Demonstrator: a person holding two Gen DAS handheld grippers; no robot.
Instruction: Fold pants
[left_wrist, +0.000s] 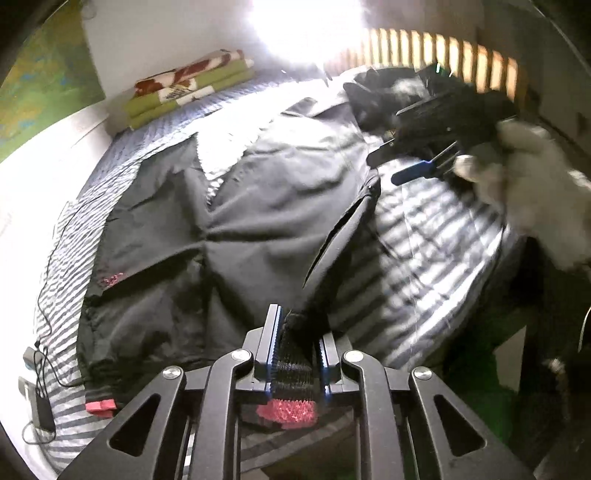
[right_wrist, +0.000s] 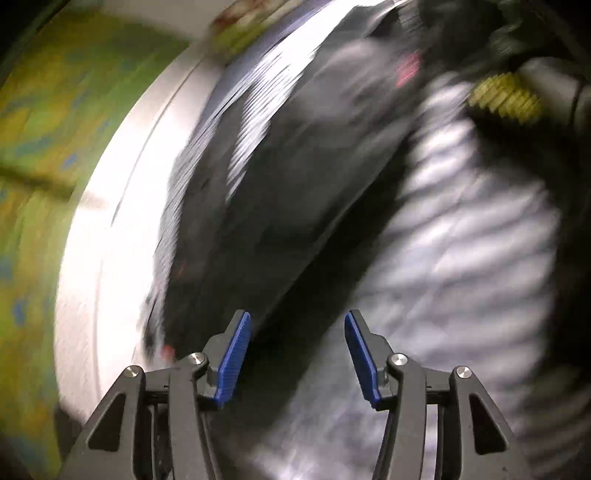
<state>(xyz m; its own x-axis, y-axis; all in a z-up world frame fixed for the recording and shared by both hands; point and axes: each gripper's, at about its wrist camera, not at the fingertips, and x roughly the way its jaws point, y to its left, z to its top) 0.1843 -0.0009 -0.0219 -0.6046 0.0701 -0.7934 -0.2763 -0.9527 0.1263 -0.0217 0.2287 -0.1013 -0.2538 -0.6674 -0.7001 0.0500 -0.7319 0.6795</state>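
Folded blankets (left_wrist: 192, 86) are stacked at the bed's far corner; a cable and charger (left_wrist: 40, 410) lie along the striped bedspread (left_wrist: 436, 236) edge. Black pants (left_wrist: 258, 206) with red cuffs are spread wrinkled across the bed. Left tongs (left_wrist: 295, 373) are clamped on a cuff. Right tongs (right_wrist: 297, 354) are held apart, empty; that view is blurred.

Left black two-finger gripper with blue ribbed pads (left_wrist: 295, 354): jaws closed tight on dark fabric. Right black two-finger gripper with blue ribbed pads (right_wrist: 297, 354): jaws spread wide, nothing between them; view motion-blurred. Pale gloved hand (left_wrist: 532, 177) grips its handle.
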